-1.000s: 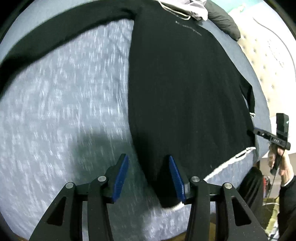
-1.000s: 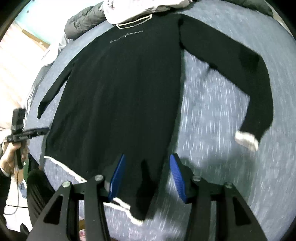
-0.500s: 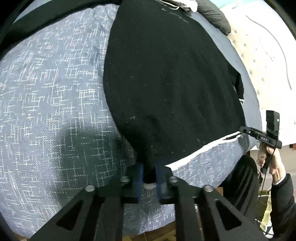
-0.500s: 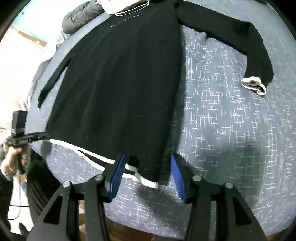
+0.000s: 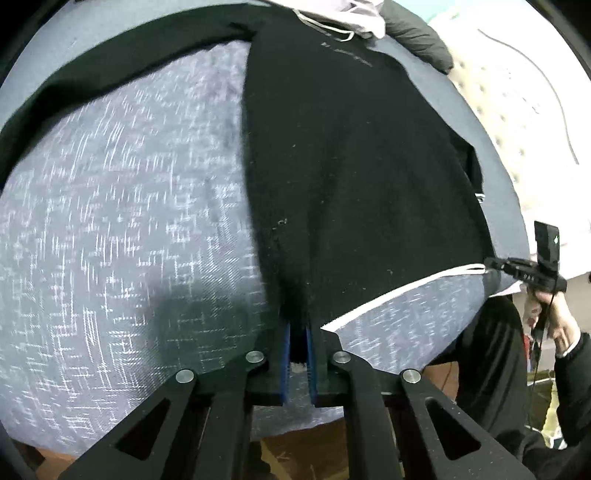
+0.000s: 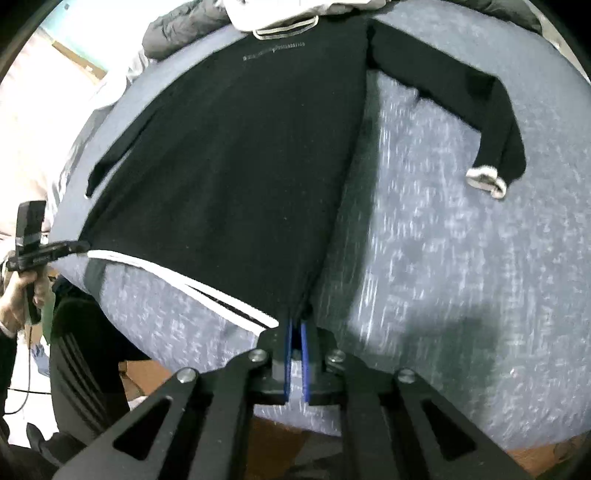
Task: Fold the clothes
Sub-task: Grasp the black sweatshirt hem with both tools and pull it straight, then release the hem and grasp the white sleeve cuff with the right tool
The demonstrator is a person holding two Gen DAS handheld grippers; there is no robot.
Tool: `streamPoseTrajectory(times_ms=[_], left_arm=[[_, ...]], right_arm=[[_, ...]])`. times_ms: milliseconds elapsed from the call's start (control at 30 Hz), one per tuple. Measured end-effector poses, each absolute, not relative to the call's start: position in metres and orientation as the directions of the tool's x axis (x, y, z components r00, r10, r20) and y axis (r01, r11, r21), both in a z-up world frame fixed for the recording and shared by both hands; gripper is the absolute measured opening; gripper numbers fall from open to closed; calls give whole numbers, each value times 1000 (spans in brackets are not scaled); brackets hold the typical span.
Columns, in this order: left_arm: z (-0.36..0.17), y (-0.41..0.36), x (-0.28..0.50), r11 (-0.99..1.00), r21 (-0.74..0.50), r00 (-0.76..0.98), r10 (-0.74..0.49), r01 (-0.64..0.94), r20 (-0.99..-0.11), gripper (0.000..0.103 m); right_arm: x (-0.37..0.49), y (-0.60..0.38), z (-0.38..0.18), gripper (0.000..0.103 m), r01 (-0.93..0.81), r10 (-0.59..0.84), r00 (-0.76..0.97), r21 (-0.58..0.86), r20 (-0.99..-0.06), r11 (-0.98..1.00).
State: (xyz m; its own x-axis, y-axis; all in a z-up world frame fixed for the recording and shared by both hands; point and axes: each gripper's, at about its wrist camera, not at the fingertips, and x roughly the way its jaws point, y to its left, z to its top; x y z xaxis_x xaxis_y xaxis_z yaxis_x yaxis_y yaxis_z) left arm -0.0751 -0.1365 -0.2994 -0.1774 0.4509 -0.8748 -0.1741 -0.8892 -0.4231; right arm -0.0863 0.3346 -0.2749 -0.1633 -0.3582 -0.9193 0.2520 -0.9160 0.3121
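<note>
while black sweater (image 5: 354, 177) lies flat, front up, on blue-grey bedspread (image 5: 122, 221), left gripper (image 5: 298, 328) clamped on one bottom hem corner, right gripper (image 6: 295, 325) clamped on other corner. white-striped hem (image 6: 192, 284) stretched between them near bed edge. one sleeve (image 6: 491, 122) spread aside, white cuff showing. pale garment (image 6: 280, 11) beyond collar.

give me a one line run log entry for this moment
stage: hem grasp | left gripper: shut on sweater hem corner | right gripper: shut on opposite hem corner | sweater: flat on bed
</note>
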Motion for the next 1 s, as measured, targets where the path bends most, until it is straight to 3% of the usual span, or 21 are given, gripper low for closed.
streamPoseTrajectory(times_ms=[167, 400, 467, 600, 667, 867, 1000], left_arm=[[-307, -137, -74, -893, -416, -166, 443, -175, -881, 7], [-308, -121, -70, -902, -384, -143, 414, -197, -899, 10], [-306, -125, -69, -904, -393, -148, 417, -166, -897, 11], [-300, -127, -71, -910, -386, -171, 408, -150, -897, 24], [-296, -129, -73, -906, -402, -199, 422, -133, -885, 25], [-287, -122, -78, -907, -407, -256, 421, -109, -870, 26], [-277, -131, -87, -911, -400, -283, 411, -100, -866, 26]], right_arm=[[-82, 325, -301, 3, 237, -315, -141, 277, -939, -931], [-86, 336, -294, 6, 229, -337, -139, 301, -931, -926], [-88, 349, -285, 20, 208, -336, -160, 301, -928, -931], [-102, 390, -260, 29, 122, -326, -264, 304, -908, -945], [-113, 414, -247, 41, 54, -300, -331, 300, -894, -952], [-150, 444, -238, 52, -84, -264, -399, 322, -878, -943], [-167, 457, -248, 52, -133, -244, -400, 320, -883, -938]])
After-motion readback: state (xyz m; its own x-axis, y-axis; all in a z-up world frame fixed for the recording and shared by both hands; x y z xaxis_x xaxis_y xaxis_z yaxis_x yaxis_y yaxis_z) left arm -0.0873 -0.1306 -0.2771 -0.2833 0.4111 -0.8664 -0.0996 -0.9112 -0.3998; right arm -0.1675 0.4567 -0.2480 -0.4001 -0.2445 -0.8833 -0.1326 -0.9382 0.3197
